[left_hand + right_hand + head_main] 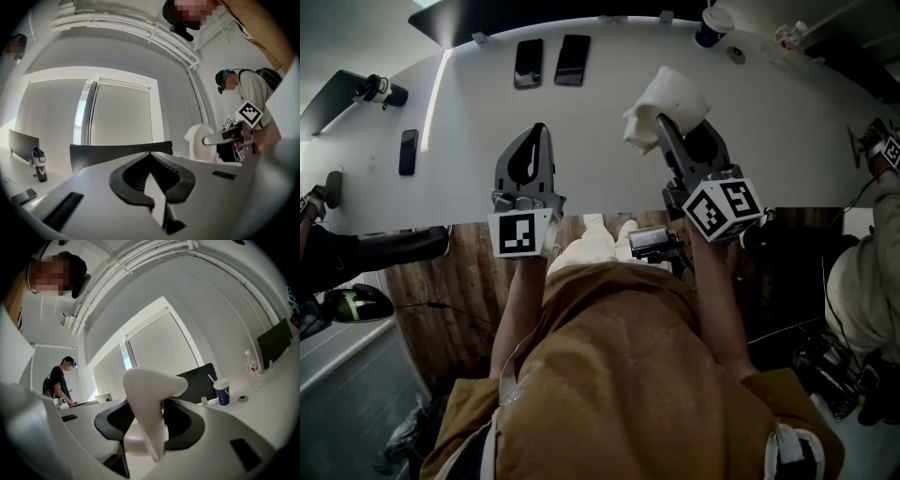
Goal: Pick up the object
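A white, soft-looking moulded object (668, 101) is lifted above the white table (469, 112), clamped in my right gripper (664, 127). In the right gripper view the object (149, 394) fills the gap between the dark pads (116, 420) and sticks up past the jaws. My left gripper (538, 133) hovers to its left over the table's near edge, shut, with nothing in it. Its tips meet in the left gripper view (150, 153), where the white object (200, 143) shows off to the right.
Two dark phones (528, 63) (572, 59) lie at the far side of the table and a third (409, 151) at the left. A blue cup with a lid (712, 25) stands far right. Other people work at both sides (862, 281).
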Action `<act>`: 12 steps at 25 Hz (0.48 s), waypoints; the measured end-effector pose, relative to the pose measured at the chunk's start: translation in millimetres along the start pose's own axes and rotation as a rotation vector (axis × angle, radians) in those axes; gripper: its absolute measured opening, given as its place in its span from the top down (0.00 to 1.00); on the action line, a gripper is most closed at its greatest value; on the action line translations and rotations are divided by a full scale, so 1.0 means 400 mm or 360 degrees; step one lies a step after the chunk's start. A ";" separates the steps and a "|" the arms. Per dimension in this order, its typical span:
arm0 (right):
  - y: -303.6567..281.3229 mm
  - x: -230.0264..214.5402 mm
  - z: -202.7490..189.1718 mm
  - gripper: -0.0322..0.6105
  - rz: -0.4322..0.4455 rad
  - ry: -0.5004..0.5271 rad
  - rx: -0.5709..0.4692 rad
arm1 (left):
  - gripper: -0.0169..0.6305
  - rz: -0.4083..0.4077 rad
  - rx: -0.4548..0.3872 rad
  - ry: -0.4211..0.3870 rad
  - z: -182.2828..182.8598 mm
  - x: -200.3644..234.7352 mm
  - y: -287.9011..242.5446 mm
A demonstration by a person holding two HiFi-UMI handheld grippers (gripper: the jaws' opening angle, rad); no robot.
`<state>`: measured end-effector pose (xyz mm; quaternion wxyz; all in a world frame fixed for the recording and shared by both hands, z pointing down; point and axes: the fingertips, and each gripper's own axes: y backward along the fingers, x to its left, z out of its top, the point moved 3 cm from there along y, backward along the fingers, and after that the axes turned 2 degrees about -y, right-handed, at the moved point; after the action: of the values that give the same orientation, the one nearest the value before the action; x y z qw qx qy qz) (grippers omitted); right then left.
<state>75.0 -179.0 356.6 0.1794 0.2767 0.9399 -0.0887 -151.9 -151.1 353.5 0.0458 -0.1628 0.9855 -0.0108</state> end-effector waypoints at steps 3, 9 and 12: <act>0.007 0.011 0.018 0.65 -0.0024 0.0048 -0.0018 | 0.96 0.0015 0.0015 -0.0027 0.015 0.012 -0.006; 0.016 0.011 0.055 0.65 -0.0078 0.0112 -0.0061 | 0.96 0.0037 0.0020 -0.0029 0.038 0.031 -0.018; 0.020 0.010 0.071 0.65 -0.0099 0.0148 -0.0083 | 0.96 0.0045 0.0021 -0.0041 0.047 0.034 -0.020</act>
<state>84.4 -177.8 328.3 0.1399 0.2464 0.9573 -0.0568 -160.3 -163.3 333.9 0.0597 -0.1488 0.9870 -0.0144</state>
